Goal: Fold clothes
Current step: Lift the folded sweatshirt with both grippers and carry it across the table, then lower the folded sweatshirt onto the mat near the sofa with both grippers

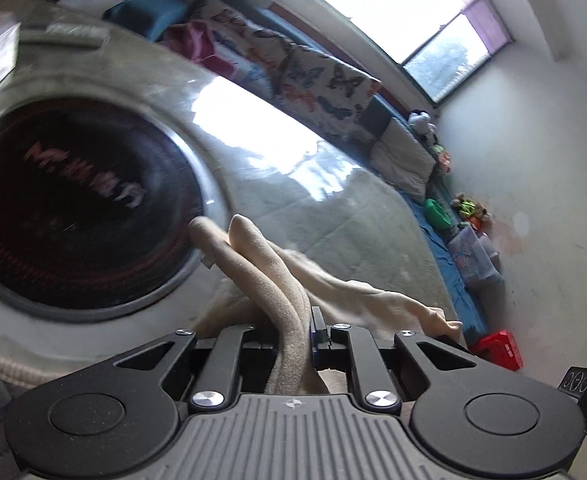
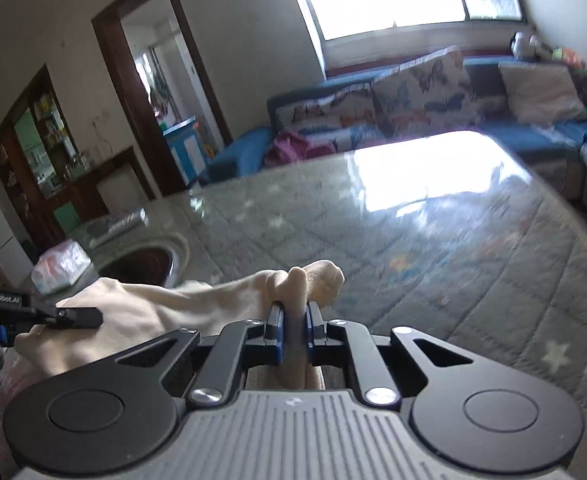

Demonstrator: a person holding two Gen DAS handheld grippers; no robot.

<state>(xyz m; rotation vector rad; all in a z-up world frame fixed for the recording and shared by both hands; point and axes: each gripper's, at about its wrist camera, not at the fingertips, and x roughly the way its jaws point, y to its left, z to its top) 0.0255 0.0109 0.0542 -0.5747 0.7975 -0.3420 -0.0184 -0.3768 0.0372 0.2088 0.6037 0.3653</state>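
While the cream cloth (image 2: 141,312) hangs between your two grippers, the folding looks to be at an early or middle stage: you hold the piece lifted above the table (image 2: 433,240), and I see no neat folded stack anywhere. I judge that most of the work is left, since the cloth is bunched and creased, not laid flat.

Your right gripper (image 2: 293,320) is closed narrow on a bunched edge of the cloth; the blue pads (image 2: 276,332) press it from both sides, and a small lump of fabric pokes out ahead of the tips. From there the cloth runs to the left of this gripper, where your left gripper (image 2: 77,317) also touches it.

Your left gripper (image 1: 293,328) holds a thick rolled fold of the cloth (image 1: 261,264) between its fingers. Two rounded ends stick out ahead, and the rest spreads to its right. The left finger is partly hidden by the fabric, but the grip looks firm.

Both grippers point forward over the table, the left one tilted strongly, with a dark round plate (image 1: 73,208) ahead and to its left. The sofa (image 2: 533,132) lies far ahead of both.
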